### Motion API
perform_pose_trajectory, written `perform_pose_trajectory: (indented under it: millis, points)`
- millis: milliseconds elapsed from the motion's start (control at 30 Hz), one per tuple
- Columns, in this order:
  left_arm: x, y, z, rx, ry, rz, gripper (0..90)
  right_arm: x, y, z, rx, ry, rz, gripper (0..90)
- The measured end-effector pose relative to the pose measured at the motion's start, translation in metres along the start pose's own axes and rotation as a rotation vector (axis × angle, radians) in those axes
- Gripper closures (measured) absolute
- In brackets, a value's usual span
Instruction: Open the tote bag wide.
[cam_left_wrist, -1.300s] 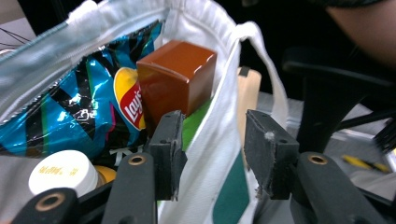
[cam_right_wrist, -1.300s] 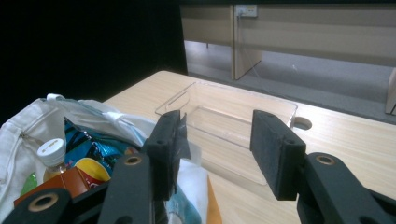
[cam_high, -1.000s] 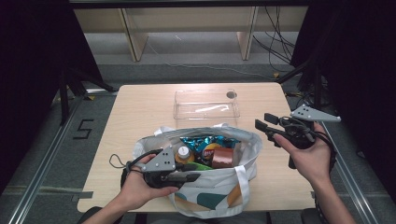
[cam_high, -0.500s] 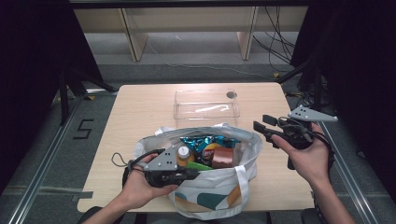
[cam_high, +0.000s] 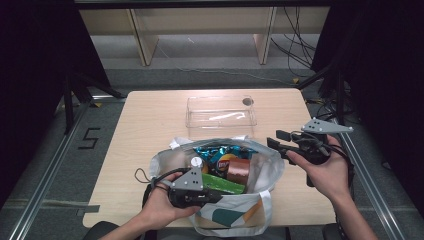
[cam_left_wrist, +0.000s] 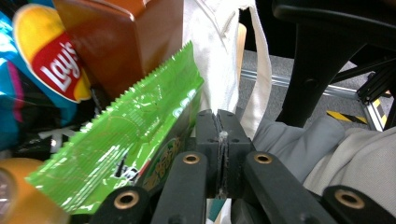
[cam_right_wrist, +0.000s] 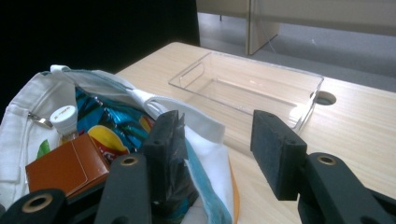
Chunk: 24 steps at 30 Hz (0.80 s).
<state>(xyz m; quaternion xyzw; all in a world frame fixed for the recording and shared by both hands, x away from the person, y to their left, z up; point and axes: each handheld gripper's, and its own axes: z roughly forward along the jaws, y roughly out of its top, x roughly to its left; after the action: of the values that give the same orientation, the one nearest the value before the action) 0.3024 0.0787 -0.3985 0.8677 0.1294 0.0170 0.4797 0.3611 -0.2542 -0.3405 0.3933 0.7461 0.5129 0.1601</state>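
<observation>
L hand-held gripper (cam_left_wrist: 219, 135) sits at the near rim of the white tote bag (cam_high: 260, 165). Its jaws have just been closing and now meet, pinching what looks like a thin bit of the bag's fabric edge; hard to be sure. Green snack packet (cam_left_wrist: 126, 149) lies just beside the jaws, not between them. Behind it are a brown box (cam_left_wrist: 135, 42) and a blue Lay's chip bag (cam_left_wrist: 42, 60), and an orange bottle w/ a white cap (cam_high: 196, 162) stands in the bag too.

R hand-held gripper (cam_high: 280, 142) hovers by the bag's far-right rim, jaws apart, nothing clamped; in its own view one jaw sits against the rim cloth. Beyond the bag, a clear plastic tray (cam_high: 220, 112) lies empty on the surface (cam_high: 145, 125).

Risks, as I judge them: L grip is shallow, so the cloth could slip out when pulled. If only one side is lifted the bag may tip and spill the bottle. The packet could snag on the jaws.

Vs earlier frames: the L jaws stood a little apart and are now together. Both hands and the bag are otherwise about where they were.
</observation>
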Motion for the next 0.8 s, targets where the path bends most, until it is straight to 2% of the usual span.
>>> perform_pose_trajectory:
  millis: [133,167,200,267,333,433,467,500,533,567,633,700,767,800]
  points:
    - [0.002,-0.003,0.006,0.013,0.000,-0.005,88.3,-0.002,-0.001,0.002,0.007,-0.003,-0.033,53.1]
    - [0.002,-0.005,0.008,0.016,-0.002,-0.013,88.4,0.000,-0.001,0.002,0.018,-0.001,-0.017,53.0]
    - [0.003,-0.006,0.010,0.015,-0.004,-0.014,88.4,-0.002,-0.003,0.005,0.003,0.008,-0.038,53.1]
    - [0.003,-0.009,0.015,0.030,-0.007,-0.018,88.4,-0.001,-0.003,0.004,0.022,-0.002,-0.039,53.1]
    - [0.004,-0.013,0.020,0.041,-0.014,-0.025,88.4,0.000,-0.006,0.006,0.038,0.011,-0.006,52.9]
    - [0.005,-0.017,0.026,0.062,-0.016,-0.025,88.4,-0.002,-0.008,0.009,0.045,0.014,-0.022,52.7]
    - [0.005,-0.019,0.029,0.074,-0.019,-0.028,88.4,-0.002,-0.009,0.009,0.052,0.002,-0.025,52.6]
    - [0.005,-0.019,0.029,0.074,-0.019,-0.028,88.4,-0.002,-0.010,0.010,0.042,0.007,-0.019,52.5]
    - [0.005,-0.020,0.030,0.074,-0.021,-0.025,88.3,0.000,-0.010,0.010,0.063,0.018,0.005,52.4]
    - [0.006,-0.021,0.031,0.070,-0.027,-0.027,88.3,0.000,-0.010,0.010,0.063,0.018,0.005,52.4]
    - [0.006,-0.023,0.032,0.083,-0.025,-0.040,88.3,-0.002,-0.010,0.012,0.053,0.012,-0.025,52.2]
    - [0.006,-0.025,0.034,0.079,-0.027,-0.055,88.1,-0.001,-0.010,0.012,0.057,0.022,-0.016,52.0]
    - [0.007,-0.025,0.033,0.074,-0.035,-0.050,87.1,-0.001,-0.010,0.012,0.055,0.016,-0.021,52.0]
    - [0.006,-0.024,0.030,0.068,-0.045,-0.045,81.0,0.000,-0.010,0.012,0.055,0.020,-0.020,52.0]
